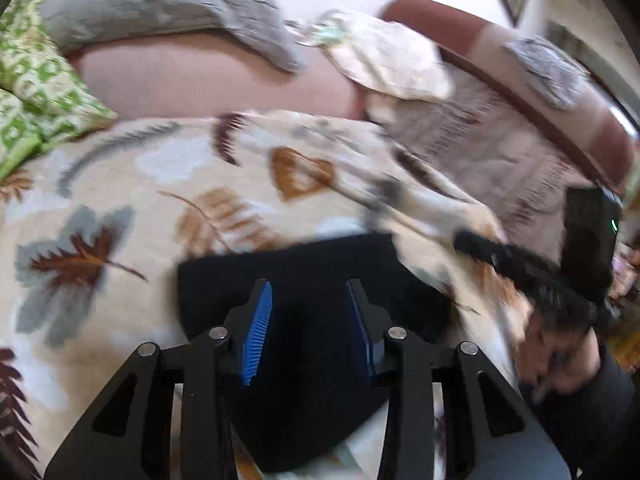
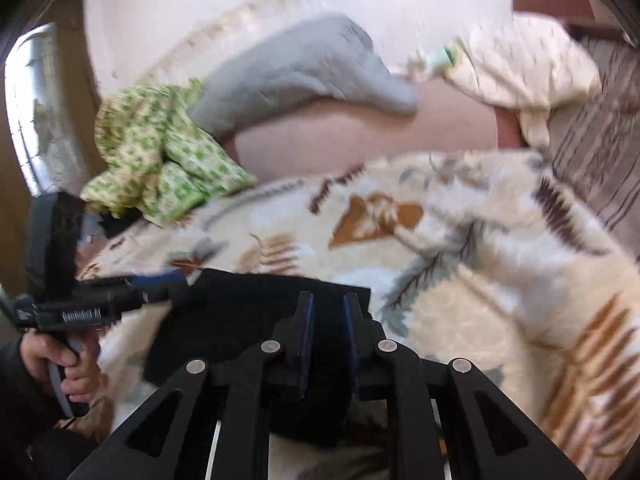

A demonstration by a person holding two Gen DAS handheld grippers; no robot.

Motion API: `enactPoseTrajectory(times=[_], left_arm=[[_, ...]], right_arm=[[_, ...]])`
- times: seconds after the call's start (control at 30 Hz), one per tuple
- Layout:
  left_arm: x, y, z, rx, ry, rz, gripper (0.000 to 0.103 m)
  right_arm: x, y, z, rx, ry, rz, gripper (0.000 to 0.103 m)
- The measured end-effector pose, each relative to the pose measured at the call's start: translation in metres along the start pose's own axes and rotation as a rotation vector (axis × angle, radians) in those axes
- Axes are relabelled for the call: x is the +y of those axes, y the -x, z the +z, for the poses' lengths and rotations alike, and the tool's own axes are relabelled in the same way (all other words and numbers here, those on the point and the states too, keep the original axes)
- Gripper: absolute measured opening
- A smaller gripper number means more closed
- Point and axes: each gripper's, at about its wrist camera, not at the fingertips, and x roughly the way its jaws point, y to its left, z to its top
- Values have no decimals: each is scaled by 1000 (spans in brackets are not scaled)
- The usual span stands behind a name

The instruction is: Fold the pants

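Note:
The black pants (image 1: 304,264) lie folded in a dark block on a cream leaf-patterned blanket (image 1: 120,184). My left gripper (image 1: 308,300) hovers over them with its blue pads apart and nothing between them. In the right wrist view the pants (image 2: 248,300) lie under my right gripper (image 2: 328,308), whose blue pads stand a narrow gap apart with black cloth bunched between them. The left gripper (image 2: 160,284) also shows in that view at the pants' left edge. The right gripper (image 1: 520,264) shows blurred at the right of the left wrist view.
A grey pillow (image 1: 160,4), a green patterned cloth (image 1: 36,80) and a cream pillow (image 1: 392,60) lie at the back of the bed. A striped brown blanket (image 1: 492,144) lies to the right. A pink sheet (image 1: 208,76) shows behind the blanket.

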Motion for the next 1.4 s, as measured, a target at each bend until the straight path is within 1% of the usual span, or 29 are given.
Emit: enactPoseTrajectory(times=[0.03,0.07,0.1,0.17,0.2,0.23,0.27,0.3,0.33,0.4,0.5,0.6,0.63,0.67,0.7,0.73,0.77,0.8,0.83,0.9,0.97,1.0,1.03,1.17,1.4], left_arm=[[-2,-2,-7,22,-7,-21,35],[-4,-7,-11,47,-18,-19,35],[-3,-17,-15,87,-31,2,35],[0,-29,-17,117,-14,18,35],[2,-34,-16,125,-1,15,34],[2,-38,-15,132,2,10,34],[-1,-42,-16,140,-9,22,34],[-5,-46,-16,139,-30,47,34],[-8,-47,-16,139,-42,60,34],[-9,-49,-17,140,-56,72,34],[-8,-48,-18,139,-58,75,34],[-6,-47,-18,135,-58,79,34],[-7,-47,-18,135,-59,81,34],[-7,-46,-19,134,-63,87,34],[-8,-47,-19,133,-66,91,34],[-9,-47,-18,134,-72,97,34],[-10,-47,-19,134,-77,101,34],[-10,-47,-19,134,-81,105,34],[-10,-47,-18,134,-82,107,34],[-10,-48,-18,138,-83,104,34],[-11,-49,-18,134,-89,111,34],[-11,-48,-19,132,-87,110,34],[-11,-49,-19,132,-85,108,34],[-11,-49,-19,132,-85,108,34],[-10,-50,-19,132,-88,112,34]], right_arm=[[6,7,0,1,22,12,14],[15,11,-4,16,58,17,14],[21,11,-9,35,80,21,14],[36,-3,-26,130,141,2,14],[38,-19,-38,207,164,-45,13],[35,-31,-45,258,166,-75,12],[30,-38,-52,282,145,-80,12],[27,-37,-51,268,114,-68,12],[25,-36,-50,275,98,-66,12],[27,-36,-53,273,98,-75,12],[31,-35,-56,256,118,-91,13],[30,-29,-53,246,104,-82,13],[30,-21,-49,216,92,-74,13],[31,-11,-42,159,80,-59,13],[31,-6,-37,124,78,-55,14],[34,-1,-31,71,86,-59,17],[36,-2,-28,52,93,-72,18],[38,-7,-28,54,105,-87,18],[40,-16,-31,94,115,-105,18],[37,-38,-47,223,108,-146,19],[46,-37,-55,206,171,-193,18],[50,-37,-55,217,190,-209,19],[49,-37,-56,217,179,-213,19],[41,-40,-58,215,128,-199,20],[39,-42,-60,209,128,-190,21]])
